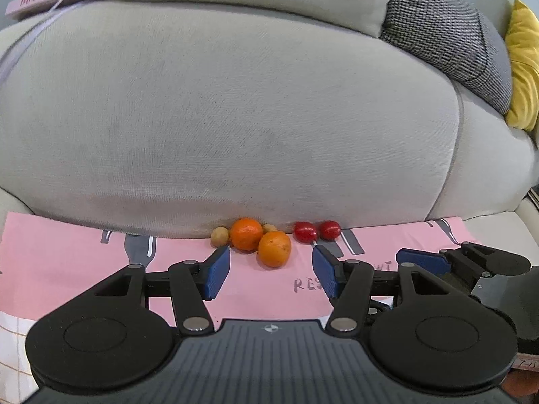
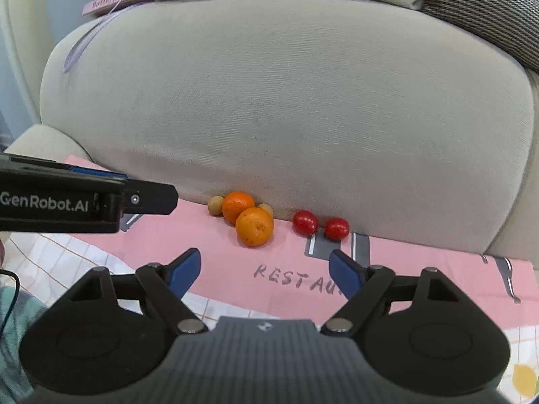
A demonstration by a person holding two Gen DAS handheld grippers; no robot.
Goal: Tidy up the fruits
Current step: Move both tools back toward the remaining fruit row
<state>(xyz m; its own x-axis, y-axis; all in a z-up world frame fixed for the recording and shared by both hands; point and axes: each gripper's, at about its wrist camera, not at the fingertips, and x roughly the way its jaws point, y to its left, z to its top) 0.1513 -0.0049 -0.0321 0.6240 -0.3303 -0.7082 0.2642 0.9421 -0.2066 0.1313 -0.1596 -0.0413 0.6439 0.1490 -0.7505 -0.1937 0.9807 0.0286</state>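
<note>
Fruit sits in a loose row on the pink placemat (image 1: 67, 256), pressed against the foot of the grey sofa cushion (image 1: 235, 118). Left to right: a small tan fruit (image 1: 219, 236), rear orange (image 1: 246, 234) touching front orange (image 1: 274, 248), a second tan fruit (image 1: 269, 227) half hidden behind them, then two red fruits (image 1: 306, 231) side by side, a little apart from the oranges. Left gripper (image 1: 271, 274): jaws parted, nothing between the blue pads (image 1: 217, 271), angled down at the mat. The front orange lies straight ahead of its gap and close, the nearest fruit to it. Right gripper (image 2: 264, 271): jaws wide and empty, pads clear of everything. From its view the front orange is ahead and slightly left, the red pair ahead and slightly right. Judgement: the left is better lined up on the oranges, the right on the red pair. All fruits are round, so no long axis constrains jaw angle. No sorting container is visible.
</note>
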